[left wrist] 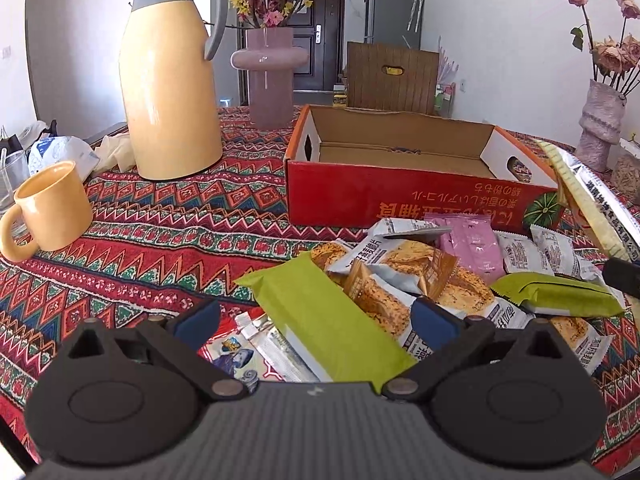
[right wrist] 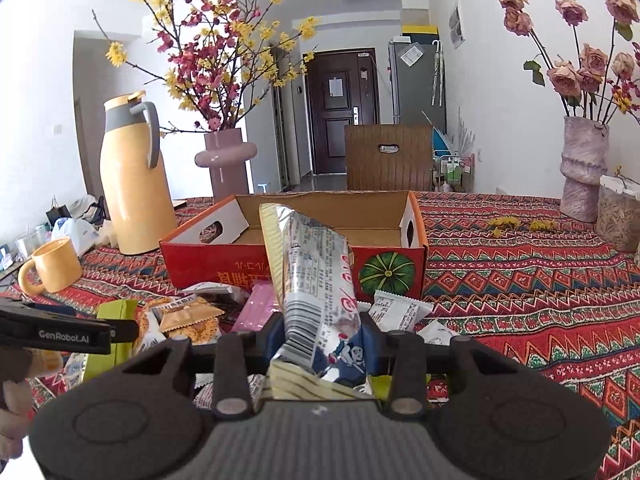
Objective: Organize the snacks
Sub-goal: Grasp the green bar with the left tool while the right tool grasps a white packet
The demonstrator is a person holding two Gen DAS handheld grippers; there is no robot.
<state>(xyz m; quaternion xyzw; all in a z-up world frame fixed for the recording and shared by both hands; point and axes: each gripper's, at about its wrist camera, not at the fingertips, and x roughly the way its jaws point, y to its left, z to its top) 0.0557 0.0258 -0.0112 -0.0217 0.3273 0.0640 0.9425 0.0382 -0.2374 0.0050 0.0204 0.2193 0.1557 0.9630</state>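
Note:
An open red cardboard box (left wrist: 404, 196) stands on the patterned tablecloth; it also shows in the right wrist view (right wrist: 392, 268) and looks empty inside. A pile of snack packets (left wrist: 424, 276) lies in front of it. My left gripper (left wrist: 316, 320) is open, low over a long green packet (left wrist: 324, 312) at the pile's left. My right gripper (right wrist: 324, 340) is shut on a long silver snack packet (right wrist: 316, 276), held up tilted in front of the box; that packet shows at the right edge of the left wrist view (left wrist: 592, 196).
A yellow thermos jug (left wrist: 168, 80), a yellow mug (left wrist: 48, 212) and a pink vase (left wrist: 272, 76) stand left of the box. A textured vase of dried roses (right wrist: 584, 168) and a jar (right wrist: 618, 216) stand at the far right. A wooden chair (right wrist: 388, 156) is behind the table.

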